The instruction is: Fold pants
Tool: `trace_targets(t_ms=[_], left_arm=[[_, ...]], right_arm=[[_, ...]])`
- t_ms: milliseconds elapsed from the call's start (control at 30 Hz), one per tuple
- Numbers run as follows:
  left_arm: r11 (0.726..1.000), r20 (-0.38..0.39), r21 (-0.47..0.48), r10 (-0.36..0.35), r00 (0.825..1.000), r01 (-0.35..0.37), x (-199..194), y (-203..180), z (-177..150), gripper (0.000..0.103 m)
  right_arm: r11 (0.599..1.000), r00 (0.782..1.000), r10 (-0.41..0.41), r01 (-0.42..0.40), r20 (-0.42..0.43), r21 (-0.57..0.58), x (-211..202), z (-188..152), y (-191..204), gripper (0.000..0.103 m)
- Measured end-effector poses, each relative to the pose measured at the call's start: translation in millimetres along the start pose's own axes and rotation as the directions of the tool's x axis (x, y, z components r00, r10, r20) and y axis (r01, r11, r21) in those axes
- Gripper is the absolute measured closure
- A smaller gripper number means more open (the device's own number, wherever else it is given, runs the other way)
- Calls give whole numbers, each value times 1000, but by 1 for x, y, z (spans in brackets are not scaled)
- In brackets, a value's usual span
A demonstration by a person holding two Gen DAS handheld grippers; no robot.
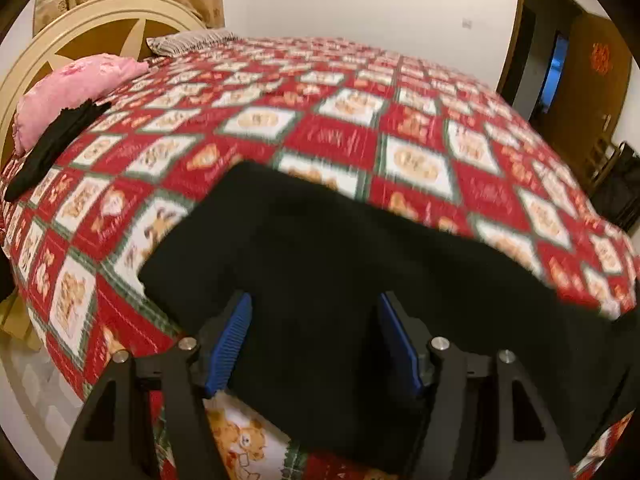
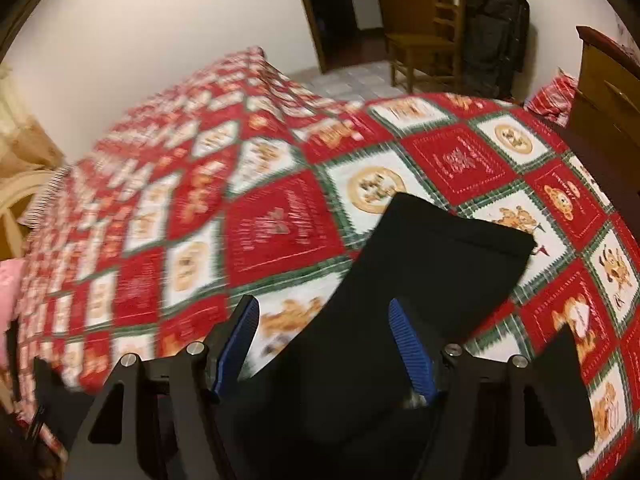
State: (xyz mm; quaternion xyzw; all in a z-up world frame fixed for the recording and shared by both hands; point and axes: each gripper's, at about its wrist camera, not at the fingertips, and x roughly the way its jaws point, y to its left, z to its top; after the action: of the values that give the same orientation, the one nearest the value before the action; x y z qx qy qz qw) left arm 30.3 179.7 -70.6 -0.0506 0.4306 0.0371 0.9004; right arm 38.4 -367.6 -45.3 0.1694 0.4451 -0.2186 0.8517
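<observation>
The black pants [image 1: 340,240] lie flat on the red-and-white patchwork bedspread [image 1: 360,120] as a folded dark slab. In the left wrist view they fill the lower middle, running off to the lower right. My left gripper [image 1: 315,300] hovers over their near part, its blue pads [image 1: 232,344] standing apart and not pressing the cloth. In the right wrist view a narrower end of the pants [image 2: 432,248] points up and to the right. My right gripper [image 2: 323,305] is open above it, with cloth under the right pad [image 2: 412,348] and bedspread under the left.
A pink pillow [image 1: 72,88] and another black garment [image 1: 52,148] lie by the cream headboard [image 1: 80,32]. Beyond the bed's foot stand a wooden chair [image 2: 424,40], a black bag [image 2: 492,32] and a wooden door [image 1: 588,80]. Dark wooden furniture [image 2: 608,92] is at the right.
</observation>
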Motion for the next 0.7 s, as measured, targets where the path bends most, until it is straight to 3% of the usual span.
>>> trace_targets(t_ms=[67,133,200,233,267,333,400,533,700], left_arm=[[1000,-12,10,9,1000,-9,3,-1,-5,35],[1000,-6,18,12,1000,-12,2,-2,-6,33],[1000,-5,13,11,1000,-11,3,-2,-5,31],[1000,-4,9,11,1000,-11,4,-2,-6,30],[1000,0,6,12,1000,-12,4,-2,-6,29],[1000,7,12,18,1000,-18,4,-3,-7,29],[999,10,23,23,1000,-23,4,-4,-7,28],[1000,4,13,9,1000,-9,5,-1,-7,27],[1000,3,13,7,1000,-7,5,-1,-7,26]], right_arm=[[996,995,-90,91,-46,14,15,2,-4,35],[993,993,-115,116,-39,13,16,1,-7,38],[990,990,-139,139,-35,-3,14,0,-7,61],[994,994,-105,106,-36,12,12,0,-11,86],[997,997,-60,62,-49,46,10,0,-18,98],[994,999,12,-8,-42,110,2,-2,-34,101],[981,995,92,-97,36,166,-21,-12,-50,101],[930,951,224,-273,212,244,-85,-57,-88,101],[816,896,287,-414,339,404,-123,-137,-149,101]])
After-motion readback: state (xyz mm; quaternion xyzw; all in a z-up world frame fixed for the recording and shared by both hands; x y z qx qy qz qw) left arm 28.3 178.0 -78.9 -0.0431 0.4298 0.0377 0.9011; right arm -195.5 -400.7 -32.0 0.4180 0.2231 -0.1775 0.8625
